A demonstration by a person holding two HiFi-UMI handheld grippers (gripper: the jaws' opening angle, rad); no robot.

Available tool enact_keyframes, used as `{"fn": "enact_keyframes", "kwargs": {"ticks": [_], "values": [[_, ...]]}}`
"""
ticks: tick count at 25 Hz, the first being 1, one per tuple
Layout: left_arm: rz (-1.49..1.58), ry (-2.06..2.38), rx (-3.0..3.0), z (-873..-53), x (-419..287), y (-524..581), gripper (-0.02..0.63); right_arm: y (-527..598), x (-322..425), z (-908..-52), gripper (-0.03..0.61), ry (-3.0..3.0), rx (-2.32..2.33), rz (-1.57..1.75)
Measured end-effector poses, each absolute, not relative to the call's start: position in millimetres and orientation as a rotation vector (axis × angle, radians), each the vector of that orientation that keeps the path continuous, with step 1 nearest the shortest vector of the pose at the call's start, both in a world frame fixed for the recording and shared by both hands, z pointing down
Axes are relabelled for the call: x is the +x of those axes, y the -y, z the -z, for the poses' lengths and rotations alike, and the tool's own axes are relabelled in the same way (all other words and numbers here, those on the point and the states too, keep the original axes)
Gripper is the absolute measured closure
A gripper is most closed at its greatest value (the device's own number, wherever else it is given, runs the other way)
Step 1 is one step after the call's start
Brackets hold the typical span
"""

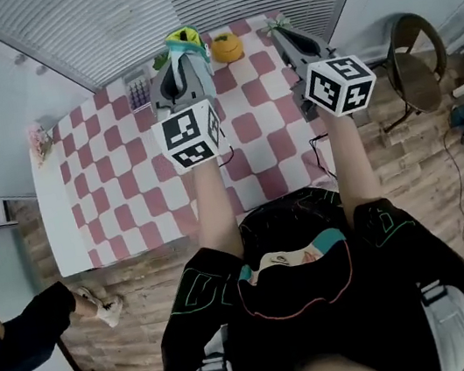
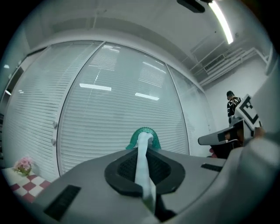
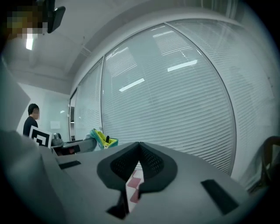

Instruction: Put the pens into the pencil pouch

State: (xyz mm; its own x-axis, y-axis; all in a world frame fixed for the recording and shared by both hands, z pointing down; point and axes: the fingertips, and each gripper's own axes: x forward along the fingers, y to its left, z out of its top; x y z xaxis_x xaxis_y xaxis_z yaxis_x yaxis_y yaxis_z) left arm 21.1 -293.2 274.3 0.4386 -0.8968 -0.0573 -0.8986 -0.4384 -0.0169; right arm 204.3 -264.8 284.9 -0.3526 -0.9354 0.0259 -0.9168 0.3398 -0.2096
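Observation:
The pencil pouch (image 1: 186,39), teal with a yellow inside, hangs above the far edge of the checkered table (image 1: 119,200). My left gripper (image 1: 181,58) is shut on it. In the left gripper view a pale strip of the pouch (image 2: 143,151) runs between the closed jaws, with its teal edge just past the tips. In the right gripper view the pouch (image 3: 103,140) stands open at the left, and a dark pen end (image 3: 107,138) shows inside. My right gripper (image 1: 279,30) is level, to the right of the pouch. It is shut with nothing in it.
A yellow-orange round object (image 1: 227,47) lies at the far table edge between the grippers. A small grey keypad device (image 1: 138,90) sits left of the left gripper, and pink flowers (image 1: 37,140) stand at the far left corner. A chair (image 1: 414,59) stands right of the table. White blinds lie beyond.

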Motion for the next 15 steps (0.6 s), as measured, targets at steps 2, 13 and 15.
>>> {"fn": "enact_keyframes", "kwargs": {"ticks": [2, 13, 15], "values": [[-0.043, -1.673, -2.578, -272, 30, 289, 0.615, 264, 216, -286, 0.576, -2.466, -1.816, 0.269], [-0.042, -1.624, -2.555, -266, 54, 275, 0.615, 254, 250, -287, 0.576, -2.415, -1.975, 0.198], [-0.051, -1.605, -2.569, -264, 58, 273, 0.615, 253, 252, -285, 0.577, -2.419, -1.969, 0.194]]}}
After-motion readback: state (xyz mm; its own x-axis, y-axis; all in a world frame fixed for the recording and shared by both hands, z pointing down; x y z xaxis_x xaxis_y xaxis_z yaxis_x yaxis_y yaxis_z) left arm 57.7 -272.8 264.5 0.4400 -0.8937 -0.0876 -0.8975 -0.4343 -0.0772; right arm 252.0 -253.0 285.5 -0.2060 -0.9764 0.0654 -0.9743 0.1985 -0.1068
